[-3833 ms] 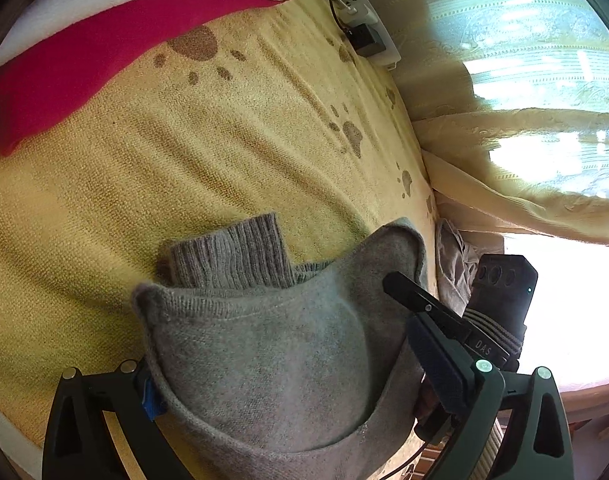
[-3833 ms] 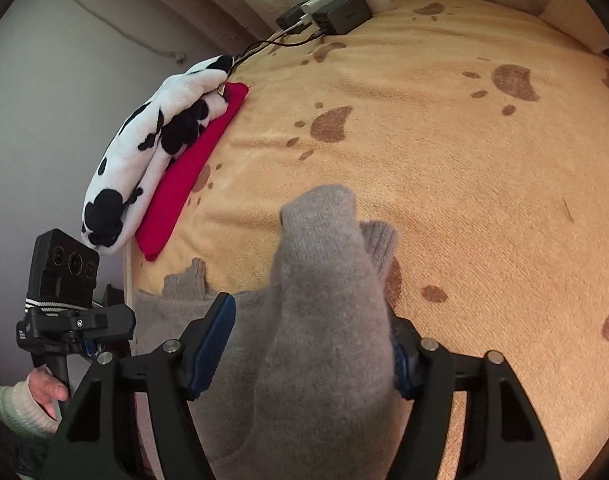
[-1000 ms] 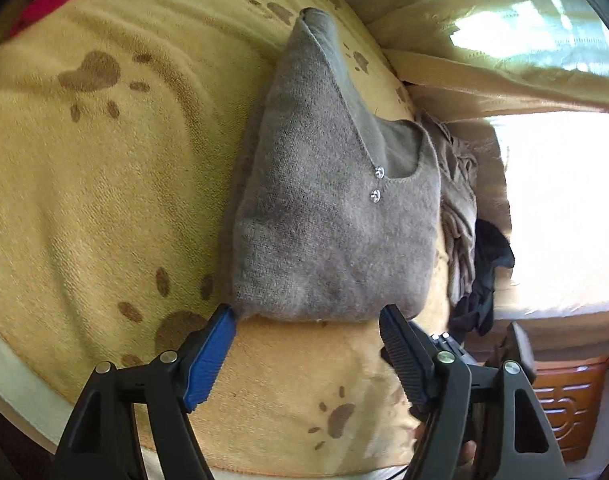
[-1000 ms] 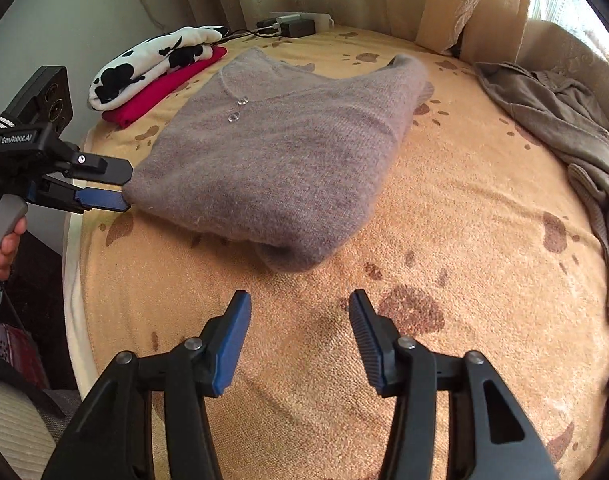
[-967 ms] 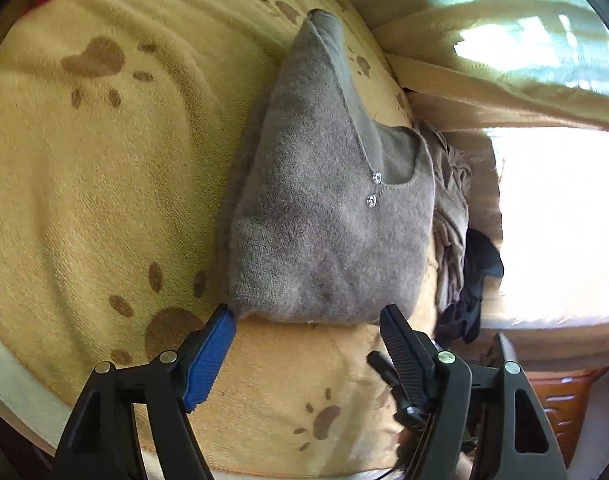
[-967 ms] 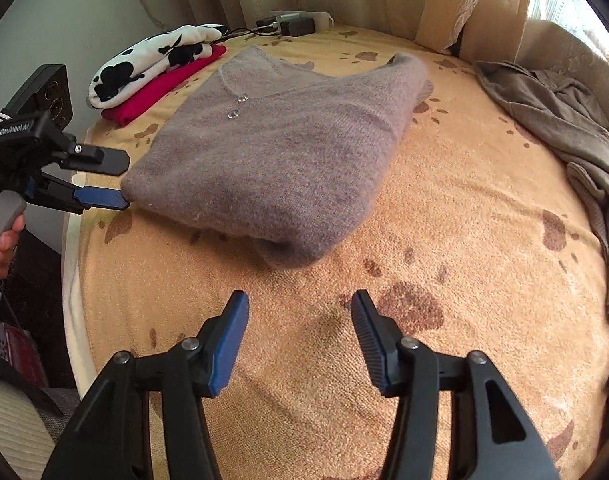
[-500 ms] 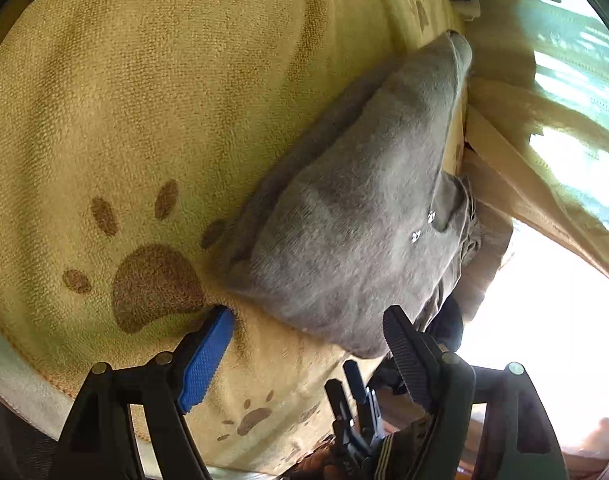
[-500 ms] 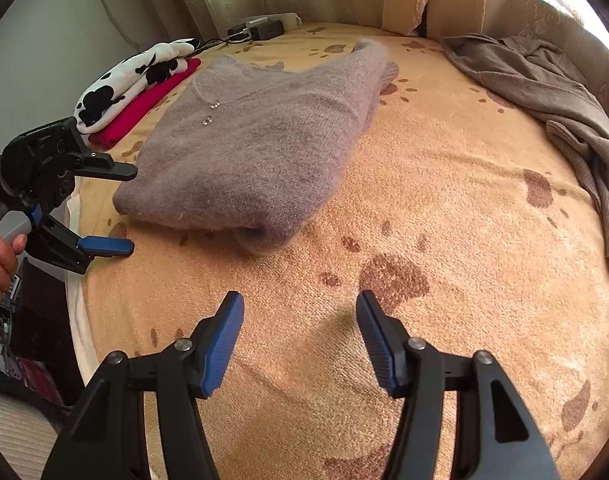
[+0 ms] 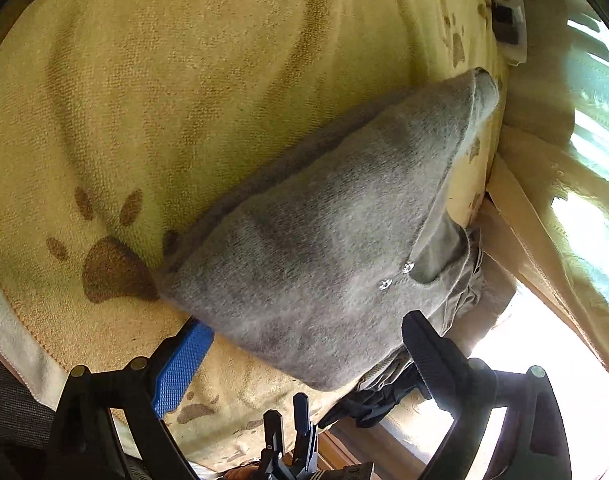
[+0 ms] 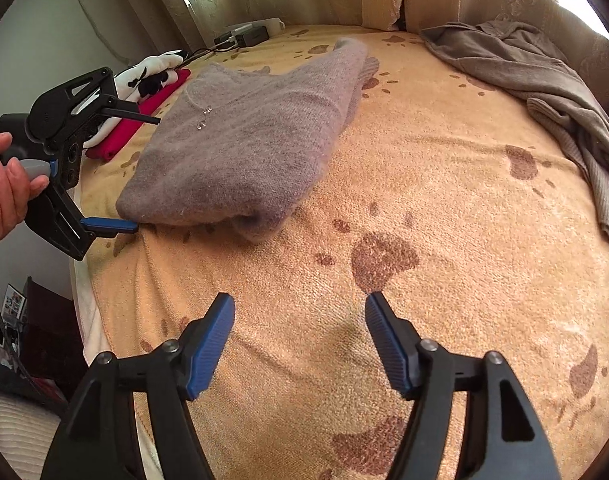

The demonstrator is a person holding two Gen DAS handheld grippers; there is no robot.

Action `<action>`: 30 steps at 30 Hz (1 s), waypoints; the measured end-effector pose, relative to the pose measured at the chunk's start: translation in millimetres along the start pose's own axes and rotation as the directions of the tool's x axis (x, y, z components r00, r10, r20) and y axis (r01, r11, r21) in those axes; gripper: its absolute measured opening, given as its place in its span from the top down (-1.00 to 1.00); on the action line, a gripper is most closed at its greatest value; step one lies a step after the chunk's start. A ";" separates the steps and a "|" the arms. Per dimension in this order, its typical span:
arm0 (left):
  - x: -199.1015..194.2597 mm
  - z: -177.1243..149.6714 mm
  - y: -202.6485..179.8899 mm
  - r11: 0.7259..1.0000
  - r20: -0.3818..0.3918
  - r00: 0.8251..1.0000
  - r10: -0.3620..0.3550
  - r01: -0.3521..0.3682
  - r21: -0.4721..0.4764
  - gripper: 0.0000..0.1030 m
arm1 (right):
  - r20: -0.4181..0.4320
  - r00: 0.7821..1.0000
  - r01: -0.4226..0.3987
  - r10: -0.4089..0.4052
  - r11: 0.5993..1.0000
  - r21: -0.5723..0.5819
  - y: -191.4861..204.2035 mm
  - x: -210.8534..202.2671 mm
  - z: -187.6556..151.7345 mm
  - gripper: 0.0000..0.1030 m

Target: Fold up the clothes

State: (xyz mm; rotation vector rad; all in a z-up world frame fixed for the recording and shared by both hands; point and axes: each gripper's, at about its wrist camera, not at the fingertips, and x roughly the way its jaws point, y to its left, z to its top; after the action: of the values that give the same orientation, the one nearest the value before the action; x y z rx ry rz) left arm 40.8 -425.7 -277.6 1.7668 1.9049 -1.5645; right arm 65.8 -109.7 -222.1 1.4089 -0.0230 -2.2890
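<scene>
A folded grey sweater (image 10: 244, 152) with two small buttons lies on the yellow paw-print blanket (image 10: 444, 208). In the left wrist view the sweater (image 9: 324, 240) fills the middle. My left gripper (image 9: 304, 344) is rolled onto its side at the sweater's near left edge. One finger is above the knit and the blue pad (image 10: 108, 224) is down at blanket level. Its jaws are opening, and the sweater's edge sits between them without being pressed. My right gripper (image 10: 300, 320) hovers over bare blanket in front of the sweater. Its jaws are opening too, with nothing between them.
A second grey-brown garment (image 10: 544, 92) lies rumpled at the right of the bed. A red cloth and a black-and-white plush (image 10: 152, 76) sit at the far left, and a power strip (image 10: 248, 34) lies by the curtains. The bed's edge is close on the left, where a hand (image 10: 4, 192) holds the left gripper.
Both grippers have let go of the sweater, which now lies folded. Over the last second the left gripper rolled sideways, widened and closed in on the sweater's edge. The right gripper widened slightly.
</scene>
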 end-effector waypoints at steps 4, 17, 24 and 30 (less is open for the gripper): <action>2.7 10.0 -2.5 0.998 0.017 0.998 0.052 -0.053 0.018 -0.87 | -0.032 0.999 -0.018 0.017 1.000 -0.026 5.3 7.3 -6.3 -0.41; -4.6 -0.5 -19.6 0.981 0.085 0.996 0.030 -0.046 0.189 -0.87 | -0.090 0.996 -0.017 -0.008 0.963 -0.270 37.8 9.7 -43.7 -1.00; 17.9 -26.2 2.5 0.989 0.043 0.999 0.023 -0.029 0.144 -0.87 | -0.095 0.993 0.043 -0.076 0.951 -0.307 44.1 18.2 -49.8 -1.00; 14.8 -23.0 -13.8 0.981 0.141 0.990 -0.029 0.001 0.192 -0.87 | -0.101 0.992 0.043 -0.079 0.947 -0.318 36.7 17.8 -55.0 -1.00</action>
State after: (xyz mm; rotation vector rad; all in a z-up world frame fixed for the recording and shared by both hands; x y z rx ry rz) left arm 37.5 -396.5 -268.7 1.6584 1.7583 -1.8814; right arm 119.3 -137.6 -254.5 1.3802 0.4104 -2.1392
